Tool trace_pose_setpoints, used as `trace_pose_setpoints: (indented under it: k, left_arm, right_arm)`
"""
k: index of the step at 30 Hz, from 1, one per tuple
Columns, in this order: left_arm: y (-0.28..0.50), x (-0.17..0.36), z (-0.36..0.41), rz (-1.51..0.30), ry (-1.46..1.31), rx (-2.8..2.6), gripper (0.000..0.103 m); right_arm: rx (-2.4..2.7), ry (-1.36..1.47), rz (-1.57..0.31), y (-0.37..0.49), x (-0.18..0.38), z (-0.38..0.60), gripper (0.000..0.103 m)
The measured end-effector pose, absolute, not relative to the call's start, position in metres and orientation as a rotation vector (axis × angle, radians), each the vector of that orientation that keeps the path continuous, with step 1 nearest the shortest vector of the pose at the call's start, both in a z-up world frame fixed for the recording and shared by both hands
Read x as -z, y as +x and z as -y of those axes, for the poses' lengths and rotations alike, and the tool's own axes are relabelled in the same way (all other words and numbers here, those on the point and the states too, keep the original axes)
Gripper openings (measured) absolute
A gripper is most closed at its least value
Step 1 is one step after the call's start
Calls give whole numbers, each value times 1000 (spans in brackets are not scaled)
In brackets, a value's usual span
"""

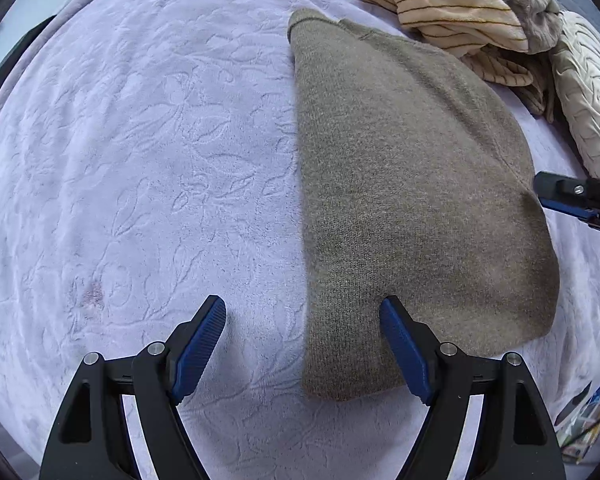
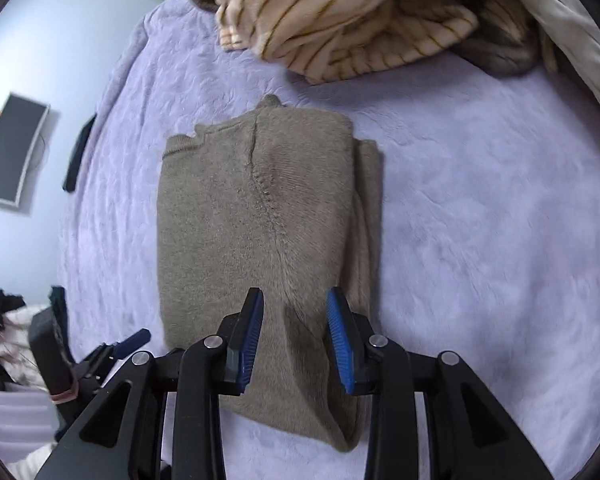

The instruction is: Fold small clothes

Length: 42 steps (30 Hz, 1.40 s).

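Here the sweater (image 1: 412, 208) lies folded into a long narrow shape on the lilac blanket (image 1: 140, 160), flat, with its collar at the far end. In the right wrist view a seam runs along its length, and a folded part shows along its right edge.

The left gripper (image 1: 302, 340) hangs over the near left edge of the sweater. Its jaws stand wide apart and hold nothing; one finger is above the blanket, the other above the knit.

The right gripper (image 2: 296, 336) is over the near end of the sweater, jaws partly apart, with nothing between them.

Beyond the collar lies a striped cloth (image 2: 340, 28), apart from the sweater. A pillow (image 1: 588, 92) lies beside it.
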State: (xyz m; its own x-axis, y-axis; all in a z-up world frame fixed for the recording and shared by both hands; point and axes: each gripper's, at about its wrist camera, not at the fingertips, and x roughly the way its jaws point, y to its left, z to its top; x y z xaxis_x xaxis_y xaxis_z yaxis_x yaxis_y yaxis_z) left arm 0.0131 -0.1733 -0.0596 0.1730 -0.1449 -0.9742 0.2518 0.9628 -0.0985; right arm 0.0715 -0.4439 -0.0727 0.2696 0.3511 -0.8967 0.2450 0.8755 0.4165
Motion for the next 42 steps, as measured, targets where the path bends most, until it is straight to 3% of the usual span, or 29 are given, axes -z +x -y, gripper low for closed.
trace_pose_setpoints:
  k: [4,12,24,27,42]
  left_arm:
    - [15,64,180,-1385,98,284,81]
    - [17,68,187,-1403,102,287,81]
    - [21,77,201,-1417,112,287,81]
    - [21,82,206,-1426,121,267,102]
    - [30,86,201,-1443,7,284,102]
  right_arm:
    - [-7,331,-1427,87,101,433,36]
    - [34,456,-1437,79,109,453,53]
    - [32,562,-1426,56,109,470,56]
    - [20,592,-1418,45,107,475,56]
    - [-8,683,-1392,32,106,485,63]
